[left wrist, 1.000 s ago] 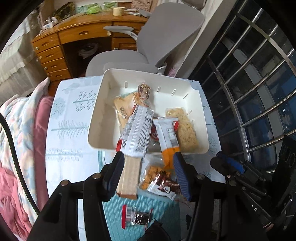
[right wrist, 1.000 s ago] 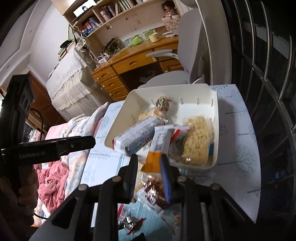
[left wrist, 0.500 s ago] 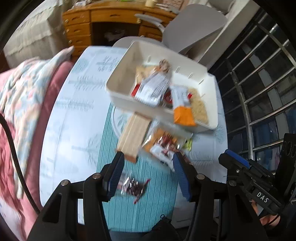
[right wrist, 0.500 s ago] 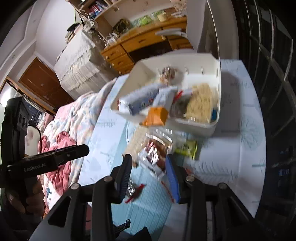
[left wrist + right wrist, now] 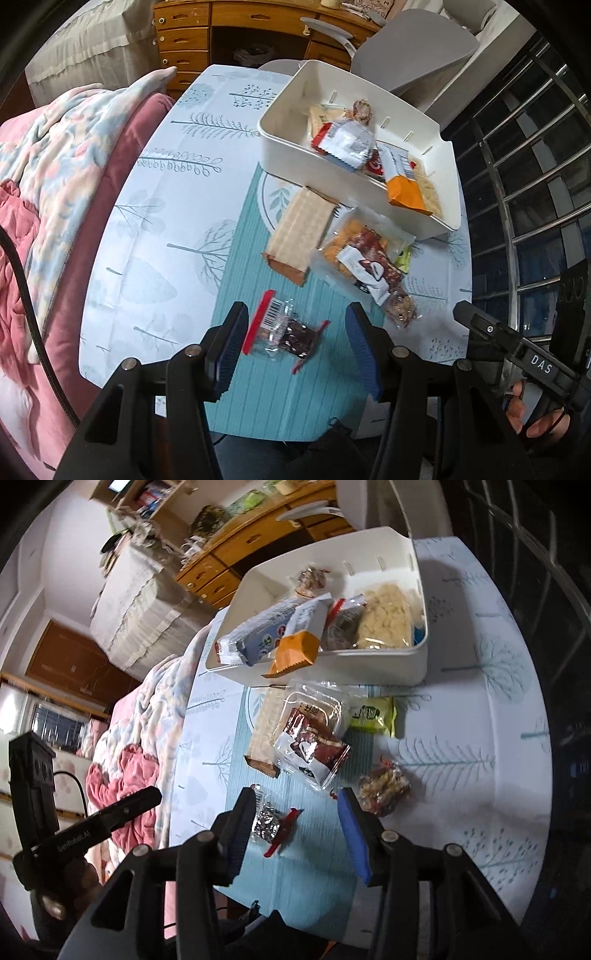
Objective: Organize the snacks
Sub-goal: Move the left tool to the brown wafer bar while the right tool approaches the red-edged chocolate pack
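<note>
Left wrist view: the left gripper (image 5: pixel 293 345) stands released, one red-edged clear packet (image 5: pixel 282 332) between its jaws, untouched; beyond, one white bin (image 5: pixel 291 157).

Right wrist view: the right gripper (image 5: pixel 297 821), jaws just widening, grips nothing; the same packet lies between; ahead, four loose snacks.

beyond the tree-printed pale tablecloth (image 5: pixel 155 236): a wooden desk with drawers (image 5: pixel 192 37), grey office chair (image 5: pixel 417 40), pink floral quilt (image 5: pixel 48 155).
</note>
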A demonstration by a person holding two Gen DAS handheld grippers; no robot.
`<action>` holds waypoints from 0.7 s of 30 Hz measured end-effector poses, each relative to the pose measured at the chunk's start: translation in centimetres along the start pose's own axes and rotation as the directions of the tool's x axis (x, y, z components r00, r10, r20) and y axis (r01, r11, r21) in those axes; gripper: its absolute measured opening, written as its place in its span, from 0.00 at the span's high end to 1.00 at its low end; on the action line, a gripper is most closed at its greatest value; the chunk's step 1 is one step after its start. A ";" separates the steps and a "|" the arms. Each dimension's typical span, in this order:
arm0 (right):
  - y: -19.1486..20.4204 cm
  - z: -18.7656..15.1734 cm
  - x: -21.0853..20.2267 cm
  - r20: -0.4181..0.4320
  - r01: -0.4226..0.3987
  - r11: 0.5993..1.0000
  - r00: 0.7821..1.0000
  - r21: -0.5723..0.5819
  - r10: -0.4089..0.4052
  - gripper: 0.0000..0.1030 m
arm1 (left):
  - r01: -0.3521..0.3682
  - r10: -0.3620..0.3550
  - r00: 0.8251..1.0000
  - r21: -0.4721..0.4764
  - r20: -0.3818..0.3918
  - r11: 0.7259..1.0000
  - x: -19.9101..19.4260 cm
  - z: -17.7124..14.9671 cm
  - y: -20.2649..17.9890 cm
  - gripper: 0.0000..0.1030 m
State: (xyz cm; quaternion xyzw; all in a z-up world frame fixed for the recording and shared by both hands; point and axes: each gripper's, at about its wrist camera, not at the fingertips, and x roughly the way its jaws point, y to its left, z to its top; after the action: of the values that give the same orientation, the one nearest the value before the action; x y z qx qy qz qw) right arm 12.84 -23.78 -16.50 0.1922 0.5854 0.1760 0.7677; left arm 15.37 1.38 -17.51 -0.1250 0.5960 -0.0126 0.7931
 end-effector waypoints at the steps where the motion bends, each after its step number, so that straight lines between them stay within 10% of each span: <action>1: 0.1 -0.2 0.1 0.003 -0.001 1.000 1.000 0.022 0.001 0.55 | -0.001 0.001 1.000 0.011 -0.003 1.000 0.0 0.1 0.4 0.48; 21: 3.8 -6.3 4.5 0.124 0.063 0.876 0.982 0.479 -0.139 0.41 | 0.124 -0.059 0.984 0.399 -0.171 0.909 2.5 5.2 5.0 0.32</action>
State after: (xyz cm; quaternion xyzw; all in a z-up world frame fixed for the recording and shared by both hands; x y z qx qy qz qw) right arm 7.72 -17.69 -19.85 0.3556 0.5585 -0.0278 0.7489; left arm 20.42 6.75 -19.58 0.0165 0.6334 -0.1836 0.7515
